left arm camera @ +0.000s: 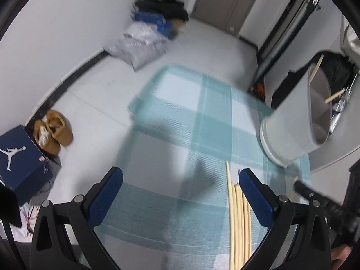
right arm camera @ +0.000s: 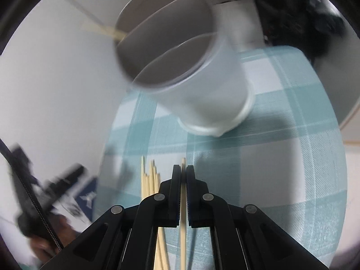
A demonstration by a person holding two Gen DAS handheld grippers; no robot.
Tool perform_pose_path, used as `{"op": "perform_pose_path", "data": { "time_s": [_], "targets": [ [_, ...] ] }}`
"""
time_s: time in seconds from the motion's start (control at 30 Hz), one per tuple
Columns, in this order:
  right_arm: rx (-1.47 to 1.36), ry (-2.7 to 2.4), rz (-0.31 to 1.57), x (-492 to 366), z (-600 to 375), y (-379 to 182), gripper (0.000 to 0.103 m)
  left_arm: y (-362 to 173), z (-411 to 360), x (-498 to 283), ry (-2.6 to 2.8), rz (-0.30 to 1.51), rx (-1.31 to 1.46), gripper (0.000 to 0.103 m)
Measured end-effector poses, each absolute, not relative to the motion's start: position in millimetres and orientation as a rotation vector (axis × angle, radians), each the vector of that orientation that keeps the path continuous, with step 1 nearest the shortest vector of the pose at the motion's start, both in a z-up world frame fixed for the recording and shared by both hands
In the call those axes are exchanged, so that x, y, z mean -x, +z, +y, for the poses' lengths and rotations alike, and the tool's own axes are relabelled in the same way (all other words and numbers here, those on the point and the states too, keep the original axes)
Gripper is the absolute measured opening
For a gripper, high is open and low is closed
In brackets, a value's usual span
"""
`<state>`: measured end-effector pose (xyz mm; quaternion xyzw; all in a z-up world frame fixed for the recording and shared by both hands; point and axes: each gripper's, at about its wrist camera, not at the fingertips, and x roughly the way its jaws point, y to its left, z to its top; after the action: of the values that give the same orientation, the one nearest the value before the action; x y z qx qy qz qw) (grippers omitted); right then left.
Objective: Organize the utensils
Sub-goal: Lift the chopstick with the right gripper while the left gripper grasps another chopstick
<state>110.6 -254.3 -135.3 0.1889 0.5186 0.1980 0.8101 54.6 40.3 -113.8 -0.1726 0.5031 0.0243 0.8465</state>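
Teal-and-white checked woven cloth (right arm camera: 281, 157) covers the bench. Slender pale wooden chopsticks (left arm camera: 239, 220) lie bundled on it beside a smooth grey cylindrical holder (right arm camera: 198, 85). Right tongs (right arm camera: 183, 175) clamp one chopstick (right arm camera: 183, 202); left tongs (left arm camera: 180, 193) stand open, empty.

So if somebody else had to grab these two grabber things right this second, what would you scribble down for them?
Right gripper: shut on one chopstick, lifted above the checked cloth.
Left gripper: open, empty, beside the loose chopsticks.
Holder: grey divided cup standing on the cloth, two chopsticks already inside.
Done: some chopsticks sorted in.
Left: drop in the held one, then the pile remaining on the cloth.
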Motion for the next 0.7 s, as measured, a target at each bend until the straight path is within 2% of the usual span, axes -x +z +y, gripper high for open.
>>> {"op": "perform_pose_path", "data": {
  "time_s": [0.2,0.33,0.6,0.7],
  "targets": [
    [-0.567,0.427,1.023,-105,-296,-121,0.003,-128,24,-64,0.060,1.139,0.335,0.099],
    [-0.589,0.417,0.979,-101,-312,-115,0.003,-133,12,-68,0.066,1.181,0.263,0.086],
    [-0.517,0.398,0.934,-94,-324,-107,0.003,-139,-4,-76,0.102,1.206,0.186,0.083],
    [-0.515,0.397,0.921,-97,-331,-106,0.003,-140,-9,-81,0.126,1.215,0.144,0.066]
  ]
}}
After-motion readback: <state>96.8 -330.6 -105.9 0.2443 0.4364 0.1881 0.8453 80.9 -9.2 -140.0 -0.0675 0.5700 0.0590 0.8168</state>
